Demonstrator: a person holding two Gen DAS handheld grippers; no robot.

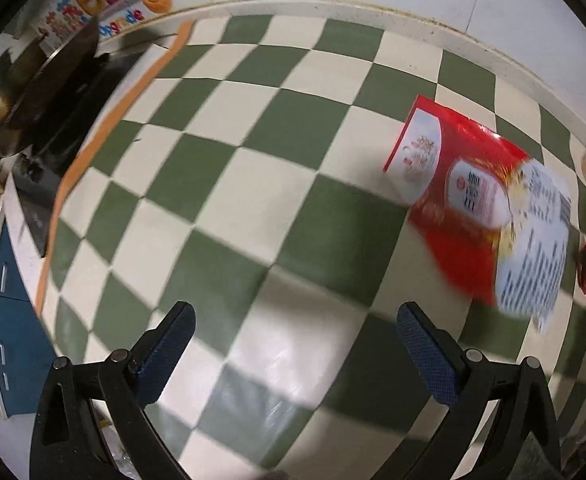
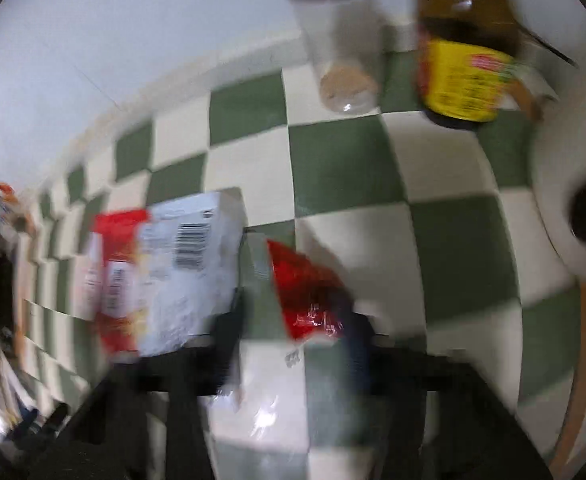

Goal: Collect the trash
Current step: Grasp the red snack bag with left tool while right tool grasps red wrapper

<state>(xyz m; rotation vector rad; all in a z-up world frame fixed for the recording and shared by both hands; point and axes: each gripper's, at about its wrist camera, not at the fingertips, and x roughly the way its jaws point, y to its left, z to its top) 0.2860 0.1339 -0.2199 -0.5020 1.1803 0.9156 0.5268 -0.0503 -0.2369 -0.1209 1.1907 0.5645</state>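
A: Containers?
B: Clear tall jar (image 2: 343, 40) w/ dark brown lid, thin layer of beige powder at bottom. Just right of it, brown glass bottle (image 2: 463, 46) w/ yellow label, dark liquid inside. Both stand on the green/cream checkered cloth (image 1: 253, 184).
A: Trash?
B: Crinkly red plastic wrapper (image 2: 309, 292), nearer the cam than the jar, between the right gripper's (image 2: 293, 320) fingers; blur, can't tell if the pads press it. Flat red/white cardboard box (image 2: 165, 272) lies left of the wrapper, barcode up.
A: Left gripper (image 1: 297, 328)?
B: Jaws wide apart, nothing in them, box (image 1: 481, 208) to its right.
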